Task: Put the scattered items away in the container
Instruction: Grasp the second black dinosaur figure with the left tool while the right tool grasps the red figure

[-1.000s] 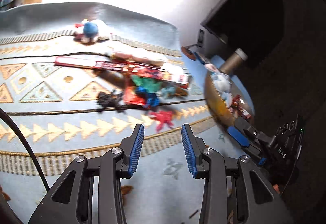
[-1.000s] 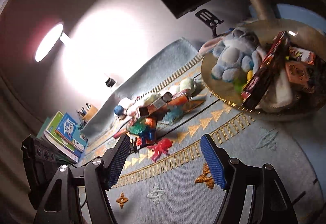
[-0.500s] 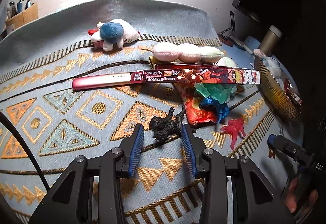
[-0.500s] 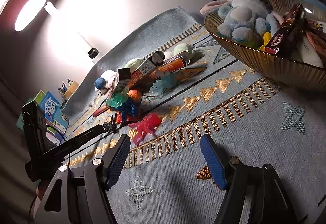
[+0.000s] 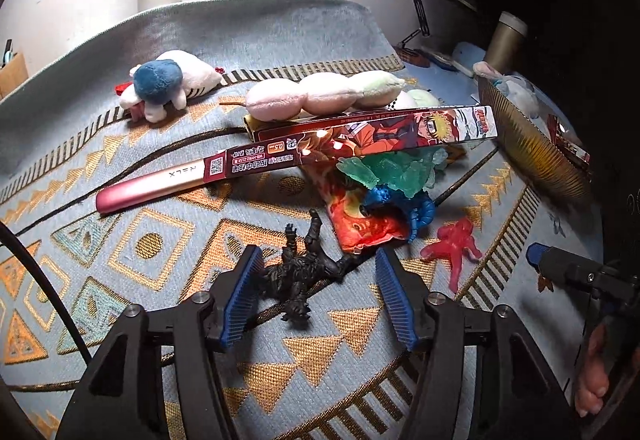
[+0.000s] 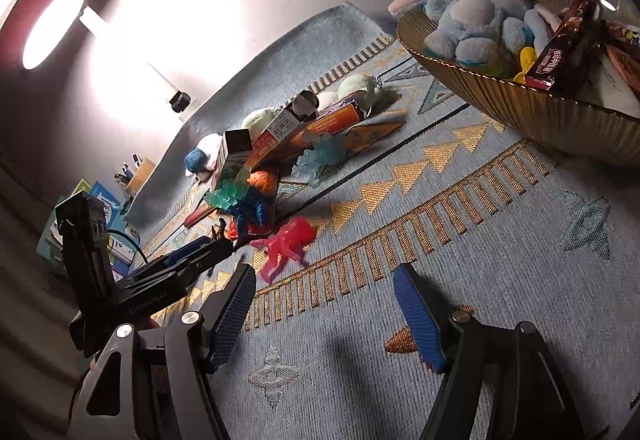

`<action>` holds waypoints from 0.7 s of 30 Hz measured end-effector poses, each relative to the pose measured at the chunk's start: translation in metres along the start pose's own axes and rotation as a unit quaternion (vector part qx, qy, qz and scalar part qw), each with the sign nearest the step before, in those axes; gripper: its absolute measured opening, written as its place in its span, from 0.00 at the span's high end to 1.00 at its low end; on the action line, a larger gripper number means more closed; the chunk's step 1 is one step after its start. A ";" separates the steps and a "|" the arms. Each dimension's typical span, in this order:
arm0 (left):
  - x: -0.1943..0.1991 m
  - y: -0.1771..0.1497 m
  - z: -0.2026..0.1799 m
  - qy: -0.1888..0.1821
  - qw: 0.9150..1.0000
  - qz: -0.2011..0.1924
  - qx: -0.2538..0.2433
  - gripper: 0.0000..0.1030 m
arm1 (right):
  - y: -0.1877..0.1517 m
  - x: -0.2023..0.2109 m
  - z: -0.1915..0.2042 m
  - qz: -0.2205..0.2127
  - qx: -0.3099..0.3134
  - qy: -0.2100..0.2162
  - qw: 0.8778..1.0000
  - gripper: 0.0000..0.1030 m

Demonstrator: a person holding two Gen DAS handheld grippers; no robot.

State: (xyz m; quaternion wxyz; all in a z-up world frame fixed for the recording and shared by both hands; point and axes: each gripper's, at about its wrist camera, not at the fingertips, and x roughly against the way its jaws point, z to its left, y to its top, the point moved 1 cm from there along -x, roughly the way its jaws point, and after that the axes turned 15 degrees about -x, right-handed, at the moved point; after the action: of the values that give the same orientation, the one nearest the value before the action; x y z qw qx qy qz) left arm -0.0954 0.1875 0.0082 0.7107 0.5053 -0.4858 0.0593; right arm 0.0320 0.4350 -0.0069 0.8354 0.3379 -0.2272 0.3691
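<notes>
Claw (image 5: 316, 300) on the left opens around black figure (image 5: 298, 276).

Between your left gripper's (image 5: 316, 298) opening jaws lies only the black figure (image 5: 298, 274); the orange packet (image 5: 366, 218) and red figure (image 5: 454, 246) crowd ahead-right. Bare rug (image 5: 132, 236) ahead-left.

A lived-in home room is showing here: plush toys (image 5: 168, 88) lying on a patterned rug (image 5: 120, 240), a lamp (image 6: 54, 26) glowing against the wall.
</notes>
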 end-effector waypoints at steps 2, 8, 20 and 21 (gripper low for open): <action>0.003 -0.003 0.001 -0.006 1.000 -0.001 0.003 0.78 | 0.000 0.000 0.000 0.000 0.000 0.000 1.000 0.32; 0.030 -0.020 0.005 0.003 0.999 -0.027 0.038 0.78 | -0.001 -0.002 0.003 -0.003 0.005 -0.007 1.000 0.32; 0.037 -0.040 0.029 -0.023 0.989 -0.064 0.128 0.78 | -0.004 -0.051 0.062 0.008 0.115 -0.108 0.987 0.32; 0.037 -0.040 0.029 -0.025 0.989 -0.065 0.128 0.78 | -0.003 -0.058 0.066 0.009 0.123 -0.116 0.985 0.32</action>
State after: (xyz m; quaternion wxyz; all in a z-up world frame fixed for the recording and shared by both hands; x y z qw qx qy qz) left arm -0.0719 0.1311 0.0100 0.6302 0.6237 -0.4583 0.0617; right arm -0.0100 0.3583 -0.0005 0.7518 0.4770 -0.2787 0.3600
